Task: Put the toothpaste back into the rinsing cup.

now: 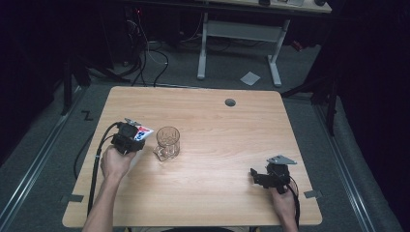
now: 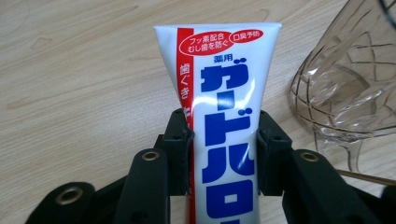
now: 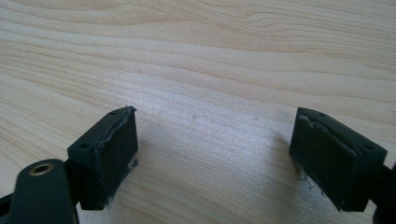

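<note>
A white toothpaste tube (image 2: 224, 107) with blue and red lettering is clamped between the jaws of my left gripper (image 2: 224, 149), its flat crimped end pointing away from the camera. In the high view that left gripper (image 1: 138, 137) hovers at the table's left, the tube (image 1: 143, 133) sticking out toward a clear patterned glass cup (image 1: 168, 142) just to its right. The cup (image 2: 348, 88) fills the right edge of the left gripper view. My right gripper (image 1: 256, 176) rests low at the table's front right; its jaws (image 3: 215, 154) stand wide apart over bare wood.
The wooden table (image 1: 217, 125) has a round cable hole (image 1: 230, 102) near its far edge. Beyond it stand a white desk frame (image 1: 239, 34) and loose cables on the floor. Grey rails run along both sides of the table.
</note>
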`<action>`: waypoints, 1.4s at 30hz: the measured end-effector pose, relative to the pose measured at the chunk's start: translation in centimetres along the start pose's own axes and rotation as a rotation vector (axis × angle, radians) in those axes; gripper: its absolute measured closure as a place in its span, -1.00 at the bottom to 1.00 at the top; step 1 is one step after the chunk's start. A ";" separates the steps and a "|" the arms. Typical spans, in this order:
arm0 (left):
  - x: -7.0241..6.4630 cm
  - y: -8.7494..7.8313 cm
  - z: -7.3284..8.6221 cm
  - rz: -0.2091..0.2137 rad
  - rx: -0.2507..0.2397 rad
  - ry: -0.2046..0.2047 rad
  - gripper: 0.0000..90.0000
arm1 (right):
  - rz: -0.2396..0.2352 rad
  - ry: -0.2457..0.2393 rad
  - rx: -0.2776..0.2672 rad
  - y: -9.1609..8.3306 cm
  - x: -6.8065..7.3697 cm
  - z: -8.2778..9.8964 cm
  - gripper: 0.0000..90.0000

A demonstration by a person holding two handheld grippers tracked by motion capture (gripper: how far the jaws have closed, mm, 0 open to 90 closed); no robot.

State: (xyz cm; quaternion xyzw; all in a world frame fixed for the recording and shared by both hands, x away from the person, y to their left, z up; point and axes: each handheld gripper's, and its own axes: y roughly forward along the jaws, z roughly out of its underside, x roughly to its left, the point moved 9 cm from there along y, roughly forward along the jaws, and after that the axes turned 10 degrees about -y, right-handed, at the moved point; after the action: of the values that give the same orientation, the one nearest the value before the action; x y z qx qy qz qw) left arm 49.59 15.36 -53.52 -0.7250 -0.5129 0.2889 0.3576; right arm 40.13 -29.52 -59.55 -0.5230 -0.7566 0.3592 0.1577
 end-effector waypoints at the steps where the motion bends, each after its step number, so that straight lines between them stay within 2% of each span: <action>1: 0.0 -0.2 0.0 0.005 -0.004 -0.002 0.41 | -0.001 0.000 0.001 0.0 0.0 0.0 -0.67; 8: -0.4 -1.4 -0.3 0.030 -0.039 -0.007 0.41 | 0.000 0.000 0.000 0.0 0.0 0.0 -0.67; 12: -0.6 -2.0 -0.2 0.034 -0.053 0.006 0.41 | 0.000 -0.001 0.000 0.0 0.0 0.0 -0.67; 26: -1.9 -4.4 -0.4 0.094 -0.119 0.011 0.41 | 0.000 -0.002 -0.001 0.0 0.0 0.0 -0.67; 39: -2.9 -6.2 -1.3 0.119 -0.165 0.019 0.41 | 0.000 -0.002 -0.001 0.0 0.0 0.0 -0.67; 42: -3.3 -6.5 -1.5 0.141 -0.179 0.015 0.41 | 0.000 -0.001 0.000 0.0 0.0 0.0 -0.67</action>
State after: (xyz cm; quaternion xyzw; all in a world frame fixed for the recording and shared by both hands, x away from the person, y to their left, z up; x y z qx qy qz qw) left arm 46.28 13.35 -47.15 -0.7905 -0.4816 0.2610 0.2739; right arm 40.14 -29.52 -59.54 -0.5227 -0.7568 0.3596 0.1573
